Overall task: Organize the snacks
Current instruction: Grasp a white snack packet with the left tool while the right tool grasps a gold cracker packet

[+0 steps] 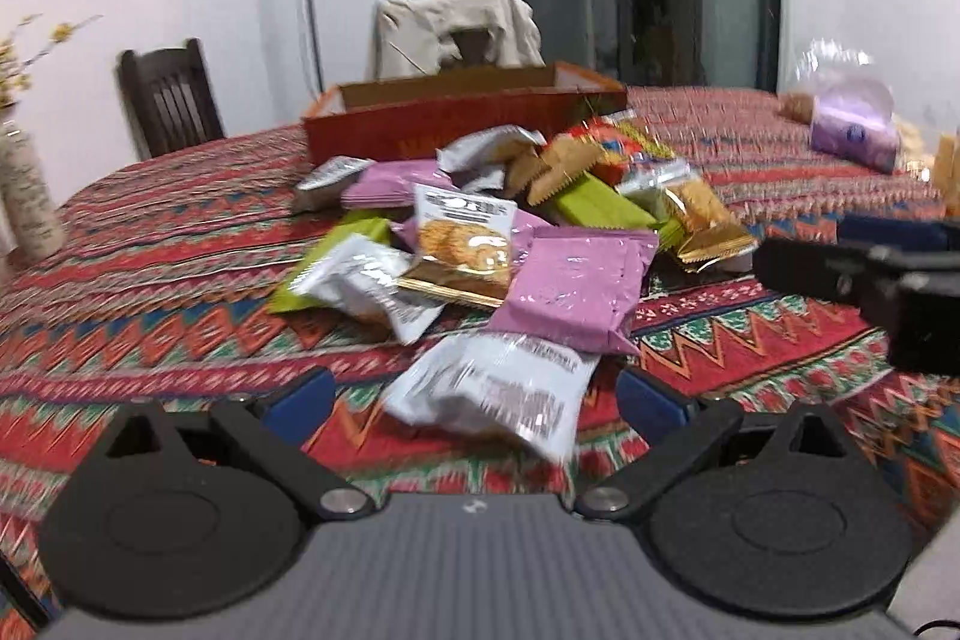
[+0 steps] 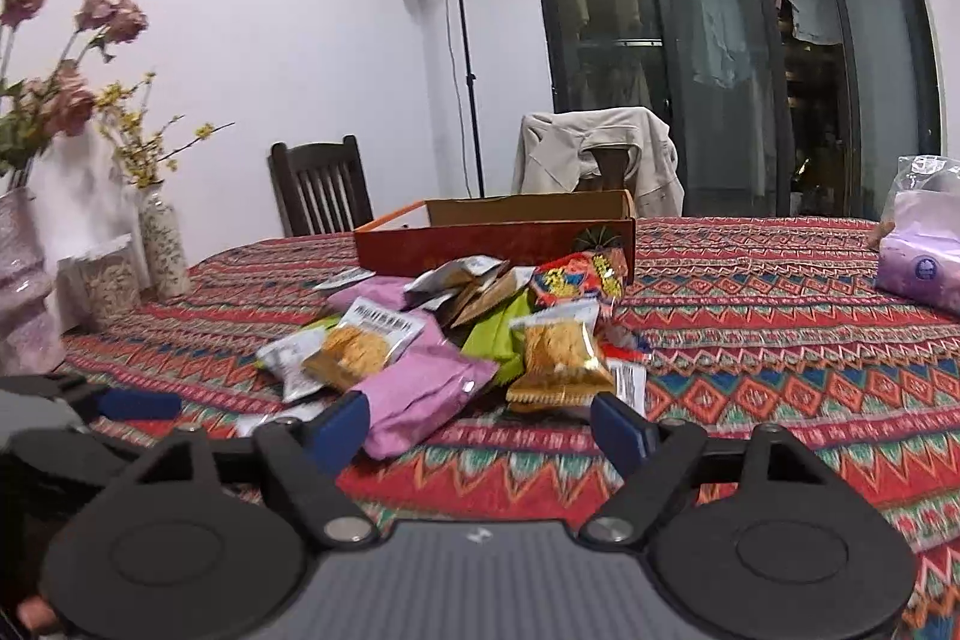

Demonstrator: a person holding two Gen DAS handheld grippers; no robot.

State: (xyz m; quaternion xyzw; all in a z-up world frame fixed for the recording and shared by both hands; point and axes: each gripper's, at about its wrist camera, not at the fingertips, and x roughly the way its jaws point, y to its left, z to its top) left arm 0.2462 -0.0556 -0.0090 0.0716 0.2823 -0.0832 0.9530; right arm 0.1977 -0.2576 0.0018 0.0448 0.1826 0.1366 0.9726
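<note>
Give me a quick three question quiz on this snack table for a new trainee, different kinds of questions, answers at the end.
1. True or false: the red cardboard box behind the snack pile already holds several packets.
2. Multiple choice: which packet lies nearest the left gripper? A. the green packet B. the white packet C. the gold-edged cracker packet
3. Fill in: in the right wrist view, the right gripper has its fingers ____, with nothing gripped.

Key
1. False. No packets show inside it; the pile lies on the tablecloth in front.
2. B
3. open
</note>
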